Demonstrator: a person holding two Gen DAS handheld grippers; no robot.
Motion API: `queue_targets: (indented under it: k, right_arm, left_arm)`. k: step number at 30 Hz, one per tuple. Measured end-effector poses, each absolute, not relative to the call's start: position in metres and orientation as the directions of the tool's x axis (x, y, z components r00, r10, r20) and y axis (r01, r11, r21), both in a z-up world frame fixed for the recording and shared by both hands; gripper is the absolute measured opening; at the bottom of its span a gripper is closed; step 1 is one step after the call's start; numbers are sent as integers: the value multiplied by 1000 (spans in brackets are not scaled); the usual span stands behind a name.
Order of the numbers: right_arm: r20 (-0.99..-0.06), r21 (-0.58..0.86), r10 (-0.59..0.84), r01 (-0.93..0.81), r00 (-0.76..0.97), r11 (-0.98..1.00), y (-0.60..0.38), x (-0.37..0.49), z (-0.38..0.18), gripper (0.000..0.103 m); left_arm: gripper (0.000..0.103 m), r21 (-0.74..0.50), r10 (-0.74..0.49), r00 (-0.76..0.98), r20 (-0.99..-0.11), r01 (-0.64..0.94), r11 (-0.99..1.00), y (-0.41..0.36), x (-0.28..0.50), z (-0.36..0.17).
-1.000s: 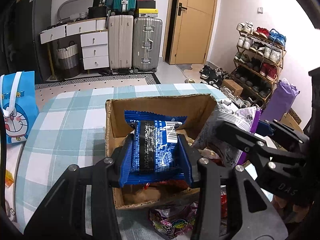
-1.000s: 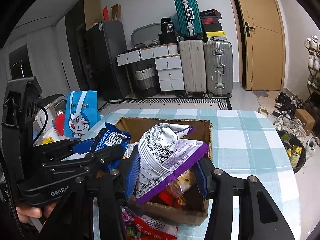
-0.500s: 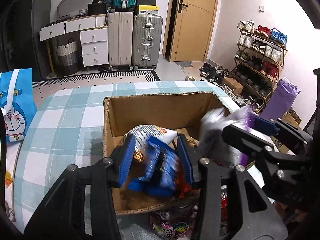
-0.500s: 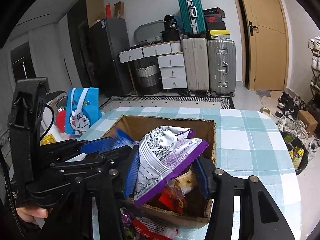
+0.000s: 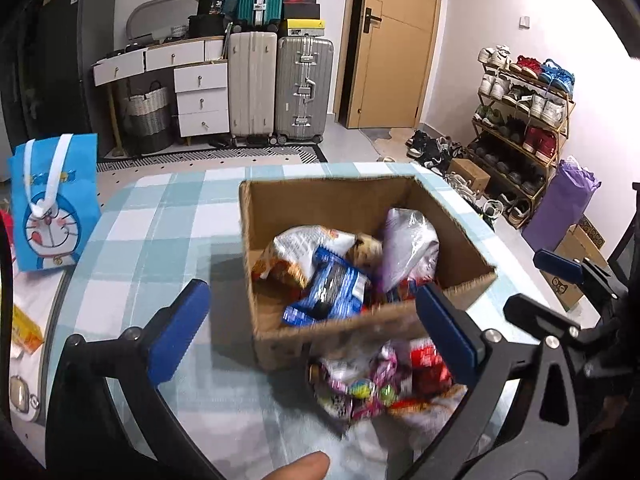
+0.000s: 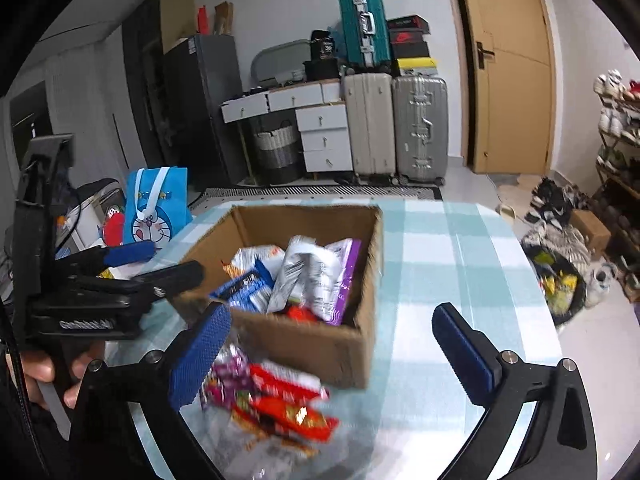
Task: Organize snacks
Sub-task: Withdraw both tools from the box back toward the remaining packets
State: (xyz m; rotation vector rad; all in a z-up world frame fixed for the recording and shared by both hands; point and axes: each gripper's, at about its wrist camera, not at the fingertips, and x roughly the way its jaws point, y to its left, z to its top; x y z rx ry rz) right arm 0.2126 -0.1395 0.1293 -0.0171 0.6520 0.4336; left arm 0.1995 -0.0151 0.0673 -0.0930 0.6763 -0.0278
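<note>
A bench (image 5: 132, 248) with a blue-and-white check cloth stands in a room with suitcases (image 5: 280, 88) and a shoe rack (image 5: 520, 120) behind it. The left tongs (image 5: 312, 320) have just been opening; the jaws stand wide apart with nothing between the pads, just in front of the box (image 5: 360, 208). The right tongs (image 6: 332, 344) have also just been opening and are empty, at the near side of the box (image 6: 304, 340). In the box lie the blue packet (image 5: 332, 292), an orange-and-white bag (image 5: 304, 252) behind it and the silver-purple bag (image 5: 408, 252) to its right. In front of the box, on the bench, lies a blurred pile of snacks (image 5: 380, 384), red and pink. Left of the box, past the bench edge, stands a blue cartoon bag (image 5: 52, 204).
</note>
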Motion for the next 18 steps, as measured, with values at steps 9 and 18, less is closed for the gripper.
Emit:
queue_targets:
  k: [9, 18]
  right_arm:
    - [-616, 164, 383, -363, 688, 917, -157, 188, 117, 102]
    - [-645, 167, 395, -384, 654, 908, -153, 163, 113, 103]
  left_arm:
    - [102, -75, -26, 770, -637, -28, 997, -11, 154, 61]
    - [102, -89, -34, 747, -664, -34, 995, -11, 121, 49]
